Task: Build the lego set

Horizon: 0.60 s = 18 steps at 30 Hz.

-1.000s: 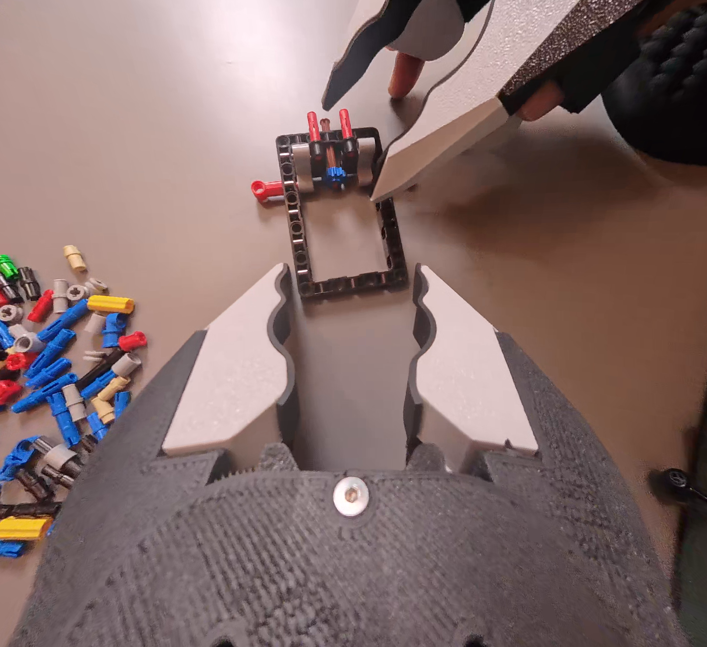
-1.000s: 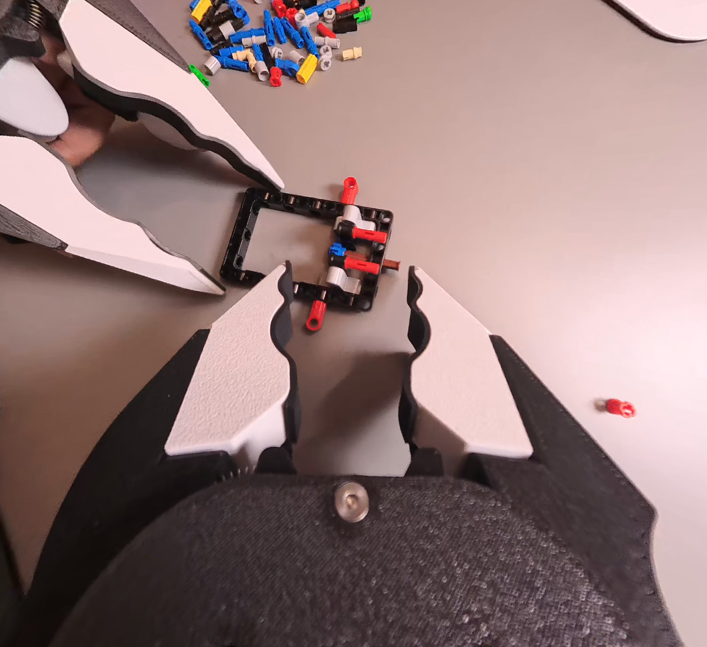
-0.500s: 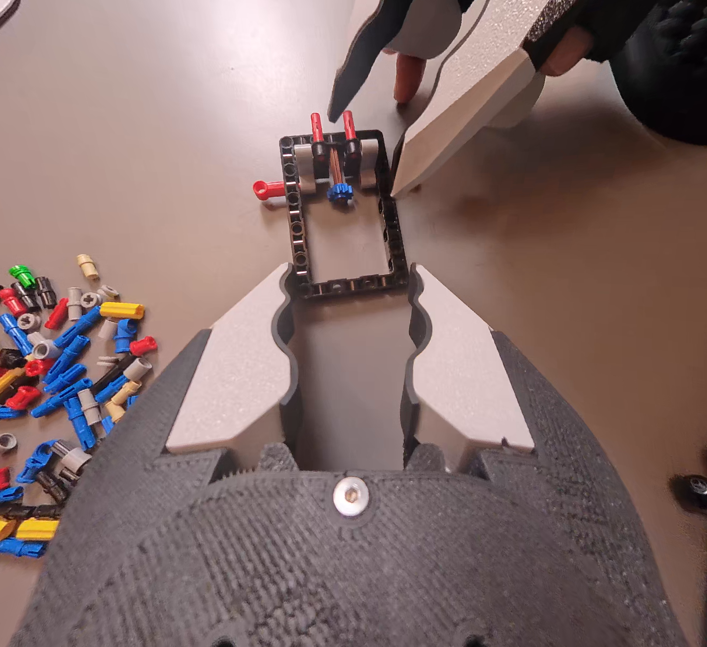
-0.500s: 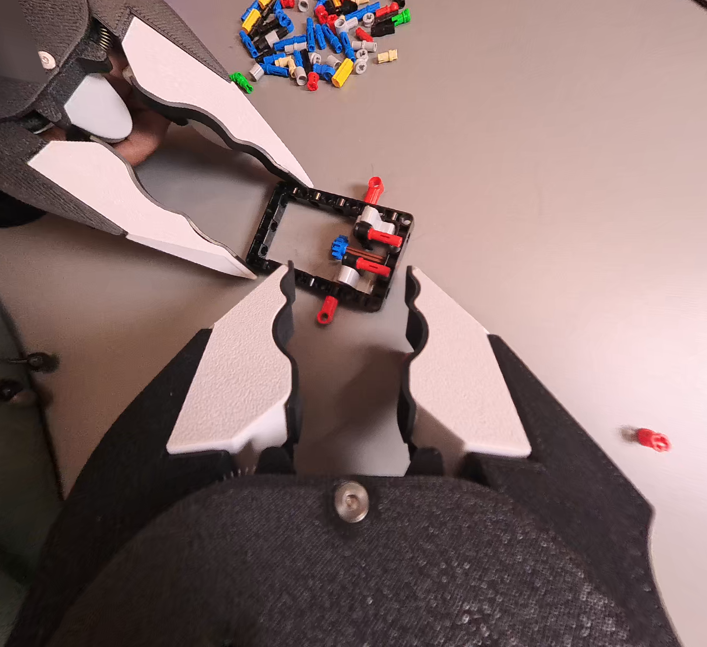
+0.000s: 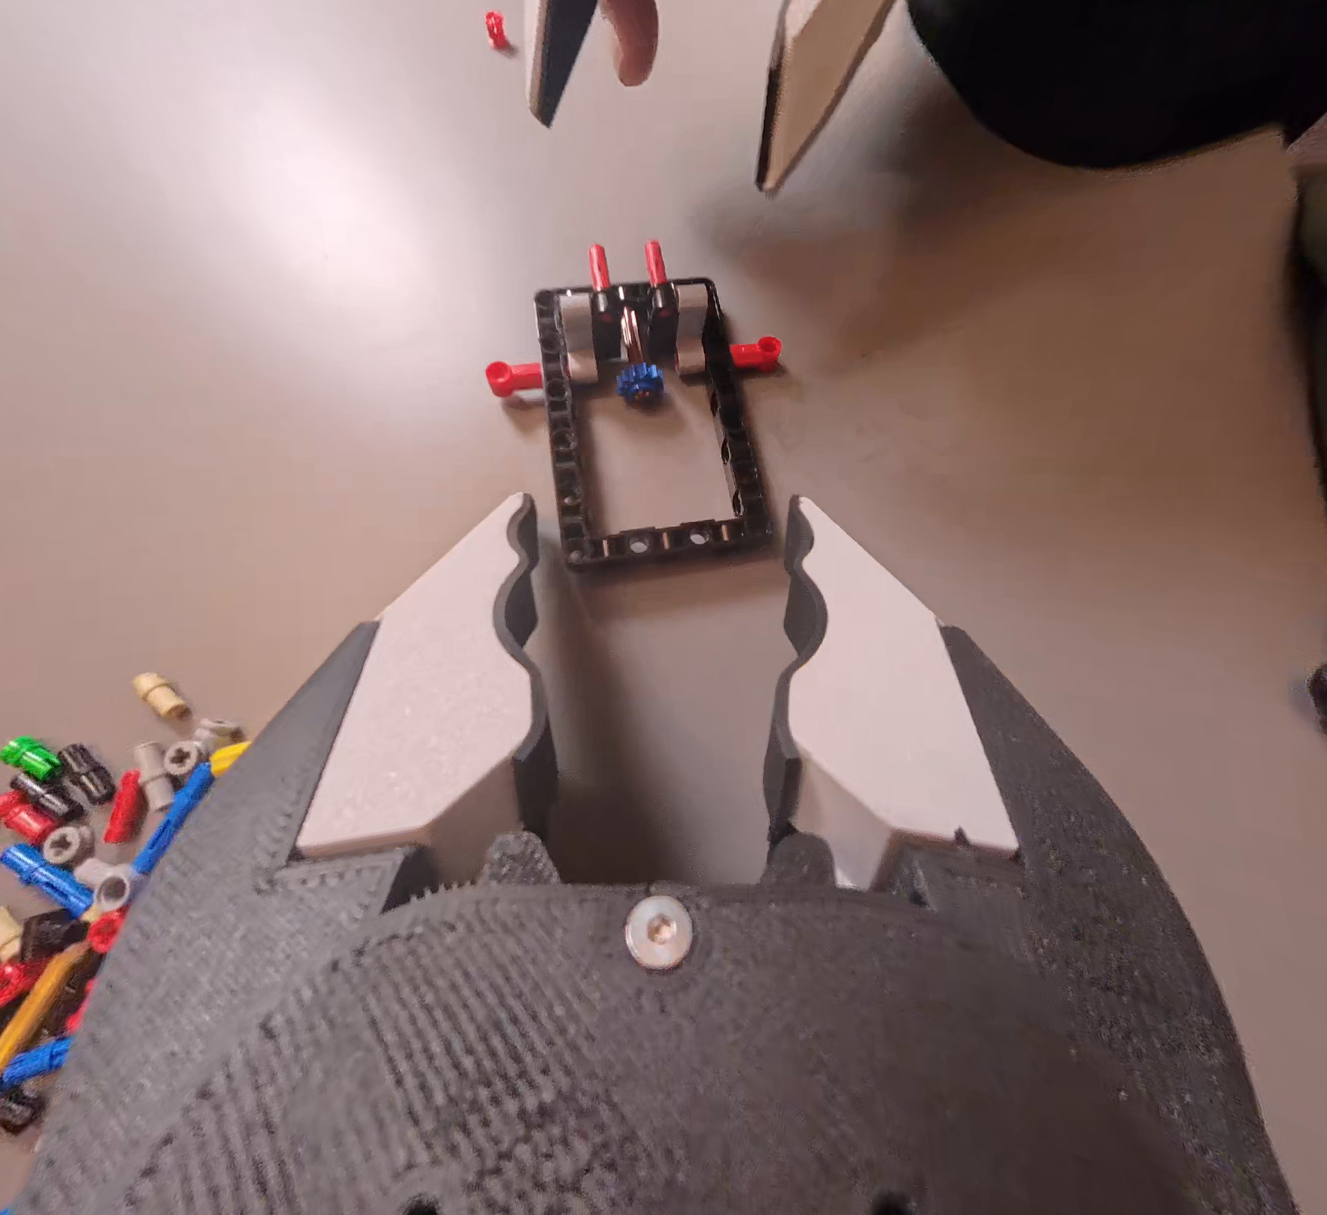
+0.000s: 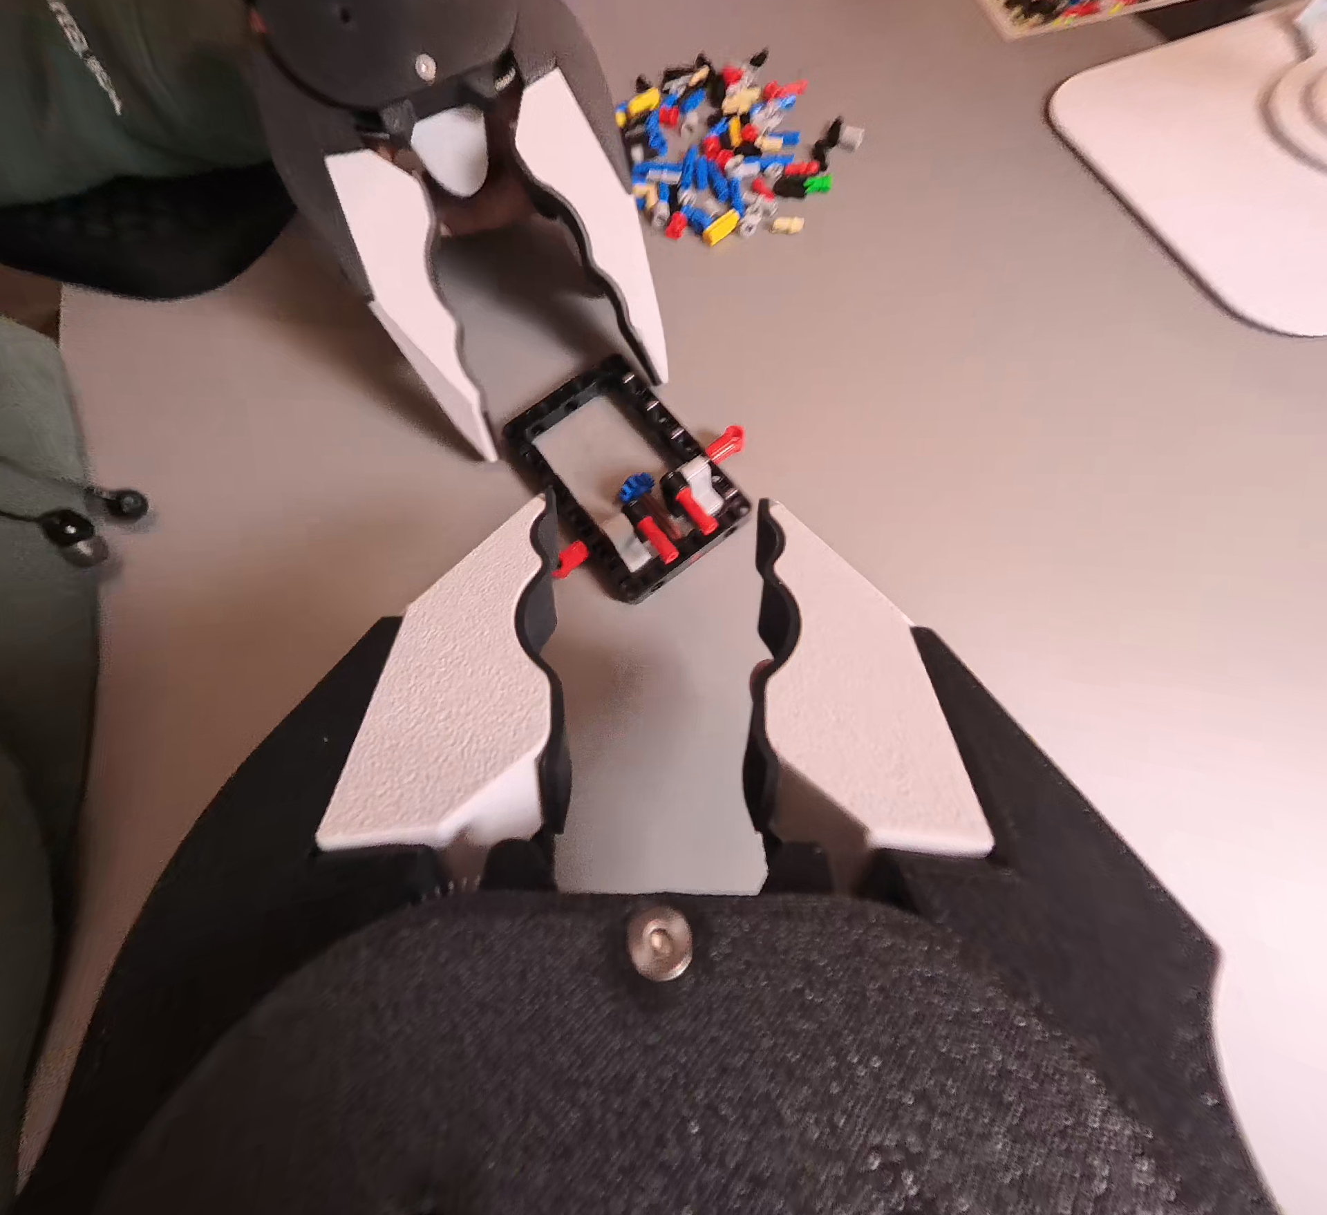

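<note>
In the left wrist view, a heap of loose pieces lies at lower left. The left gripper sits at bottom centre, its jaws apart and empty, the black frame on the table just ahead, mid-frame. At upper right the right gripper hangs clear of it, likewise spread, holding nothing.
</note>
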Each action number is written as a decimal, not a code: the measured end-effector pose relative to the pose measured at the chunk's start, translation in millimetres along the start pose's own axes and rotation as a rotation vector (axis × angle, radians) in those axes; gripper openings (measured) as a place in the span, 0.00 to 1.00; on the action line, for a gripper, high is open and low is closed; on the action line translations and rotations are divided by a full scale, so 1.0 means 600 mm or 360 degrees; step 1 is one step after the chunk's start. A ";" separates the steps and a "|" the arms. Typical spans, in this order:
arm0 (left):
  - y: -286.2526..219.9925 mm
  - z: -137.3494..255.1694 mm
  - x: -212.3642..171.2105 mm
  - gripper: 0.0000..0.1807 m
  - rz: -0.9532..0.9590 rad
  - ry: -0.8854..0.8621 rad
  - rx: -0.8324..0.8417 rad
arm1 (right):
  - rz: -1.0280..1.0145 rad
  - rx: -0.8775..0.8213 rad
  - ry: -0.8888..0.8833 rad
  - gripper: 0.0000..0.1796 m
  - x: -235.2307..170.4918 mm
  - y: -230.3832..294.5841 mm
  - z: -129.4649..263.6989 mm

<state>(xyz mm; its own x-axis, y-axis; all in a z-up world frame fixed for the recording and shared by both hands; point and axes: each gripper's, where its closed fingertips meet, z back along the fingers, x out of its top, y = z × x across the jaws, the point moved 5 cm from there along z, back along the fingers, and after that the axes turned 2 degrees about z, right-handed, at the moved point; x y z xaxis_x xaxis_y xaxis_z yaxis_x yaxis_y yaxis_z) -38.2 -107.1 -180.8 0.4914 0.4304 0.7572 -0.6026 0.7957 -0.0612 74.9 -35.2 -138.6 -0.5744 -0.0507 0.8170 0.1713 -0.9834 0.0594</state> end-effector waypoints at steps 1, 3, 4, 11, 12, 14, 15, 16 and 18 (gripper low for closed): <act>0.002 0.004 0.004 0.40 0.0007 -0.0035 -0.0023 | -0.0006 -0.0029 -0.0046 0.30 0.003 -0.006 0.005; 0.010 0.023 0.015 0.40 0.0042 -0.0150 -0.0034 | -0.0013 -0.0124 -0.0117 0.28 0.005 -0.021 0.015; 0.018 0.036 0.020 0.39 0.0073 -0.0217 -0.0017 | -0.0017 -0.0182 -0.0137 0.27 0.003 -0.029 0.019; 0.044 0.070 0.010 0.41 0.0313 -0.0312 0.0087 | -0.0378 -0.0224 -0.0007 0.22 -0.025 -0.041 0.002; 0.035 0.059 0.006 0.43 0.0295 -0.0255 0.0073 | -0.0417 -0.0223 0.0024 0.23 -0.026 -0.036 -0.002; 0.015 0.035 0.001 0.45 0.0220 -0.0150 0.0055 | -0.0456 -0.0261 0.0068 0.24 -0.024 -0.024 -0.006; 0.007 0.025 0.002 0.45 0.0187 -0.0107 0.0058 | -0.0471 -0.0267 0.0090 0.25 -0.022 -0.016 -0.009; 0.002 0.017 0.002 0.44 0.0163 -0.0069 0.0079 | -0.0477 -0.0278 0.0118 0.27 -0.021 -0.008 -0.012; -0.007 0.002 0.001 0.40 0.0127 0.0015 0.0127 | -0.0472 -0.0344 0.0181 0.29 -0.023 0.006 -0.018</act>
<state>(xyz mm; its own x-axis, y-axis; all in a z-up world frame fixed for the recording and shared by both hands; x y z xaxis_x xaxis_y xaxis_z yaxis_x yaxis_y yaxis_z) -36.1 -110.8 -179.1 0.4456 0.4954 0.7457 -0.6881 0.7224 -0.0686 74.6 -39.8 -155.9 -0.6609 0.2342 0.7130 -0.1812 -0.9717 0.1513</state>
